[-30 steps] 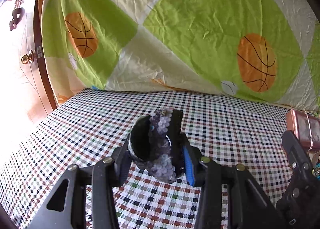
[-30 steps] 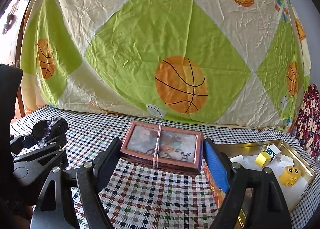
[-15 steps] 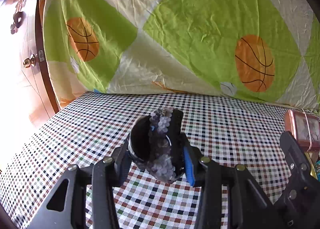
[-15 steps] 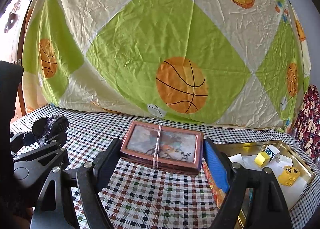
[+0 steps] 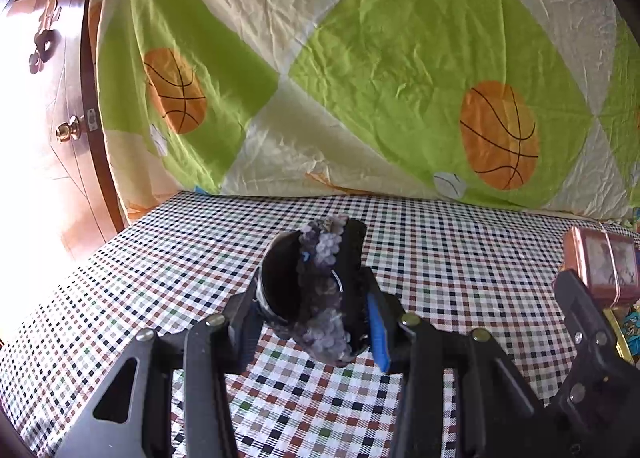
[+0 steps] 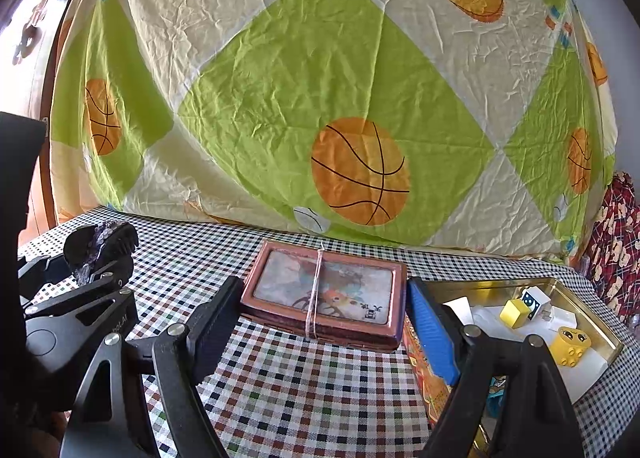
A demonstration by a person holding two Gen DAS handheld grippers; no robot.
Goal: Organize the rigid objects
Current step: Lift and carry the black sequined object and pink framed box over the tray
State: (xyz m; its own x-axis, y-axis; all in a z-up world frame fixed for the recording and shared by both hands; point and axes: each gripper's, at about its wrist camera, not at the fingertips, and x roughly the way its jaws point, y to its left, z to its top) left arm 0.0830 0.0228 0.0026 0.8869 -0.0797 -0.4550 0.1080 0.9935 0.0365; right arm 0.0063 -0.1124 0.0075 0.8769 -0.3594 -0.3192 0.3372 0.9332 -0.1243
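Note:
A black hair clip wrapped in fuzzy purple yarn (image 5: 320,258) hangs above the checked tablecloth (image 5: 440,242), and my left gripper (image 5: 314,296) is shut on it. The right wrist view shows the same clip (image 6: 100,242) at the far left. My right gripper (image 6: 322,302) is shut on a flat copper-brown box (image 6: 348,282) tied with a rubber band, one finger on each short side. At the right edge of the left wrist view, the box (image 5: 600,266) sits above a right gripper finger (image 5: 580,318).
A gold tin tray (image 6: 600,334) sits at the right and holds two yellow blocks (image 6: 570,346), a white cube and paper. A green and cream basketball sheet (image 6: 320,98) hangs behind the table. A wooden door with a brass knob (image 5: 68,130) stands at the left.
My left gripper has shifted slightly to the right with the clip, so the backdrop slides left in its view. The right gripper and the box have stayed still.

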